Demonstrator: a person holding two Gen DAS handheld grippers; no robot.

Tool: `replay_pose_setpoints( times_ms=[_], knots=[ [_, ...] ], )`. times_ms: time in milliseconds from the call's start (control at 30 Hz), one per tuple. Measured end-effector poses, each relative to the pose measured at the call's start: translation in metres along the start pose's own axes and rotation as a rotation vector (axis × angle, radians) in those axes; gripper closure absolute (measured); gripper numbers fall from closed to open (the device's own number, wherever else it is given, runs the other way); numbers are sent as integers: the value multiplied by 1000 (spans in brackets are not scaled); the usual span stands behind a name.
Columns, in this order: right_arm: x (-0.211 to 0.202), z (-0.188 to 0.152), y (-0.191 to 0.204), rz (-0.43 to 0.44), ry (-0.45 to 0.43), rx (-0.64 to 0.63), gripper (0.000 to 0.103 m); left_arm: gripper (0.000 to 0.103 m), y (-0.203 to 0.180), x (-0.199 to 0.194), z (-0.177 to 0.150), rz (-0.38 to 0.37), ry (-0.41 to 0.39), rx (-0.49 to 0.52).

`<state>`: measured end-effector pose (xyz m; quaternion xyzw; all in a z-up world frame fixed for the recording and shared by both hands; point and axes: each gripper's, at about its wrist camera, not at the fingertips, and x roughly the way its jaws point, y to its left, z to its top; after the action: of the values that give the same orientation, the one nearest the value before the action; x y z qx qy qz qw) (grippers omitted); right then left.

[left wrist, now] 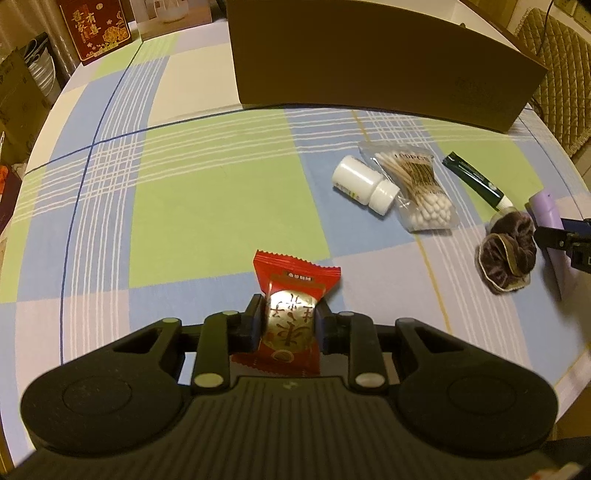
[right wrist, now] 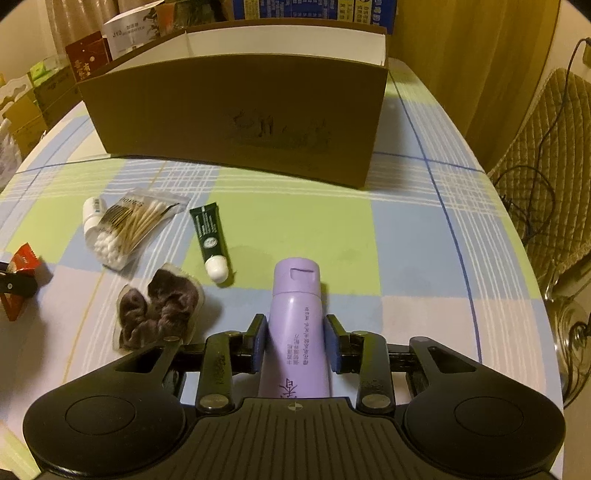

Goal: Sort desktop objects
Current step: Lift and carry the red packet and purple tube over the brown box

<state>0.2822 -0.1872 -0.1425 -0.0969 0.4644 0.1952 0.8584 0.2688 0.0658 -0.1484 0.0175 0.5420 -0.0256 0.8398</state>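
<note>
My left gripper (left wrist: 290, 314) is shut on a red and gold snack packet (left wrist: 295, 269), which lies just above the checked tablecloth (left wrist: 221, 192). My right gripper (right wrist: 295, 325) is shut on a lilac spray bottle (right wrist: 295, 288) lying on the cloth, a pad against each side of its body. To the left of the bottle lie a dark brown scrunchie (right wrist: 159, 310), a green tube with a white cap (right wrist: 210, 236), a bag of cotton swabs (right wrist: 129, 229) and a white pill bottle (right wrist: 90, 218). An open brown cardboard box (right wrist: 236, 110) stands behind them.
Boxes and cartons (right wrist: 92, 55) are stacked beyond the table's far left edge. A padded chair (right wrist: 546, 177) with a cable over it stands close to the right edge. The red gift box (left wrist: 98, 29) sits at the far left corner.
</note>
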Motion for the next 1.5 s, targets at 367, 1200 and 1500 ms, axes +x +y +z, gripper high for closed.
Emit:
replay_pose_setpoints(
  times_ms=[367,1200,1500],
  knots=[
    [-25,-3,-11,47,-16,100,73,81,-4,-21,1,-6,-33,14],
    [-57,57,0,143,-122,70,73,81,-21,-55,61,-61,-177,63],
    [-54,92,-3,172,-153,41,73,81,-32,-65,101,-96,-237,92]
  ],
)
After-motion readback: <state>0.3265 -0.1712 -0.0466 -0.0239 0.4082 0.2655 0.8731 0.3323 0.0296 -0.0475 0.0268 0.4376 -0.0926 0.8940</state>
